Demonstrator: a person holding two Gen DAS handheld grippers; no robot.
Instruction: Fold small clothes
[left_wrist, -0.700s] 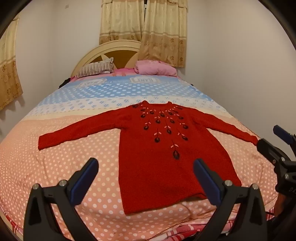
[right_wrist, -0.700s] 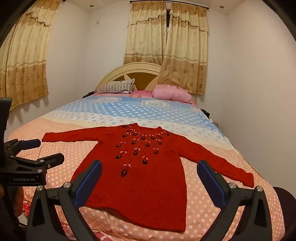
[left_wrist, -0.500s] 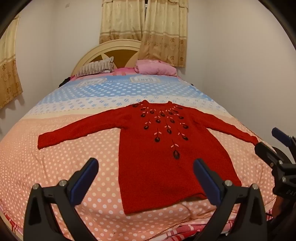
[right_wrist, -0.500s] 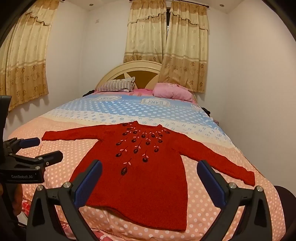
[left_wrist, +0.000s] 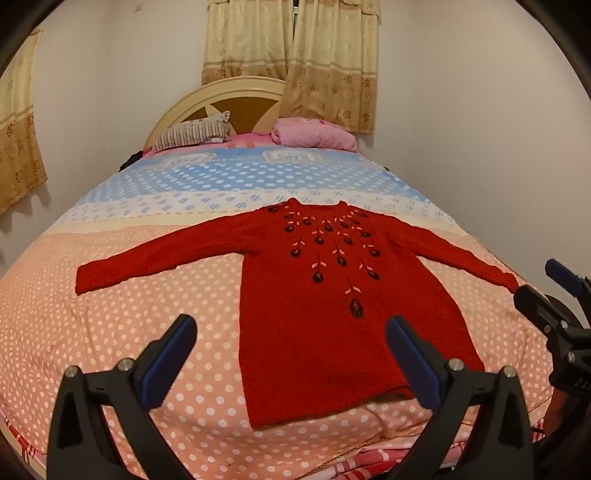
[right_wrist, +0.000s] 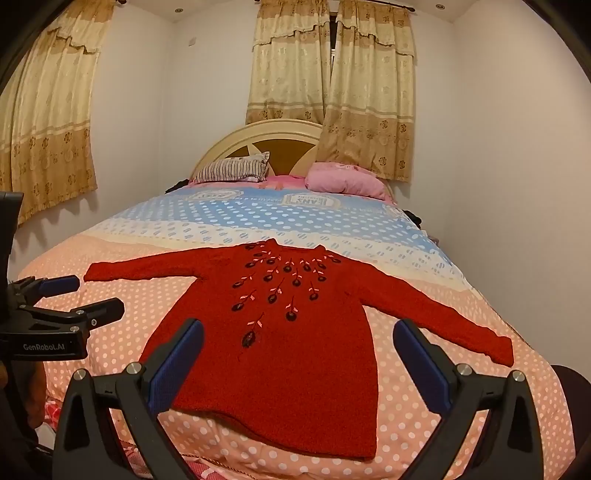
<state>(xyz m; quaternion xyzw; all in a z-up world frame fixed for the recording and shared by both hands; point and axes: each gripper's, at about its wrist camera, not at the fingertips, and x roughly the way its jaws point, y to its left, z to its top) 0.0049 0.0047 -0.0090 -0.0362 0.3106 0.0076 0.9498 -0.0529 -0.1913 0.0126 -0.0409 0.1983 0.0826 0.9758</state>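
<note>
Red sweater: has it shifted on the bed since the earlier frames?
No. The red sweater lies flat, sleeves spread, its collar at the same cream stripe of the bedspread in both views; neither open gripper touches it.

I see a bed (right_wrist: 424, 258) under a polka-dot cover, peach near me, blue farther off. A striped pillow (right_wrist: 232, 170) and a pink pillow (right_wrist: 343, 181) lie against the cream arched headboard (right_wrist: 266, 129). Beige patterned curtains (right_wrist: 332, 74) hang behind it.

White walls (right_wrist: 498, 147) — gold patterned curtains (right_wrist: 332, 74) behind a cream arched headboard (right_wrist: 258, 136) — bed (right_wrist: 258, 218) in polka-dot bedding.
</note>
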